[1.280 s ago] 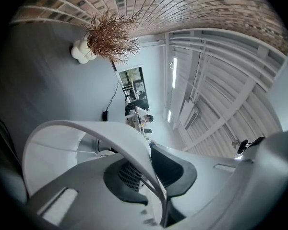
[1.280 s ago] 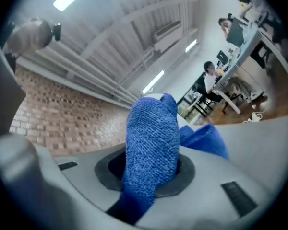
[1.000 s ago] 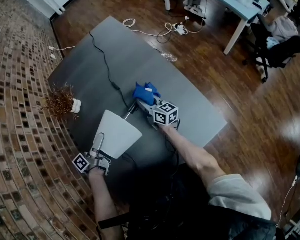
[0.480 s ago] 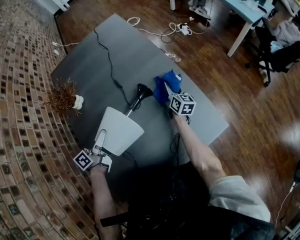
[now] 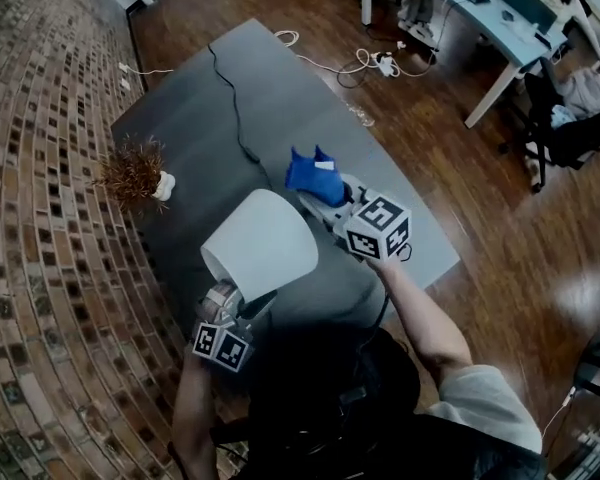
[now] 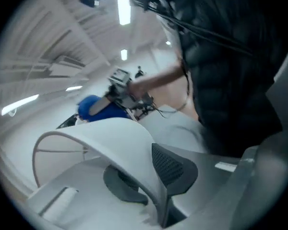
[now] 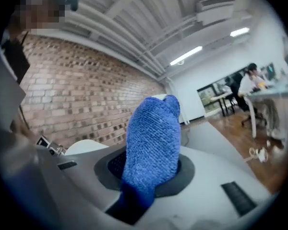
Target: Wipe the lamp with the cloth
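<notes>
The lamp's white shade [image 5: 260, 243] is lifted over the grey table [image 5: 190, 118] and hides the stem and base. My left gripper [image 5: 242, 298] is shut on the shade's lower rim. In the left gripper view the shade wall [image 6: 110, 138] stands pinched between the two dark pads of the left gripper [image 6: 151, 176]. My right gripper [image 5: 332, 198] is shut on the blue cloth [image 5: 315, 176], just right of the shade and apart from it. In the right gripper view the cloth [image 7: 151, 138] sticks up from the right gripper [image 7: 149, 171], with the shade [image 7: 86, 147] to its left.
A dried plant in a small white pot [image 5: 135, 173] stands at the table's left edge. A black cable [image 5: 235, 118] runs across the tabletop. White cords [image 5: 365, 63] lie on the wooden floor beyond the table. Desks and chairs [image 5: 540, 88] are at the far right.
The lamp has come up off the table and turned, so the shade now hides its stem and base. The right gripper left the lamp base and rose with the cloth beside the shade.
</notes>
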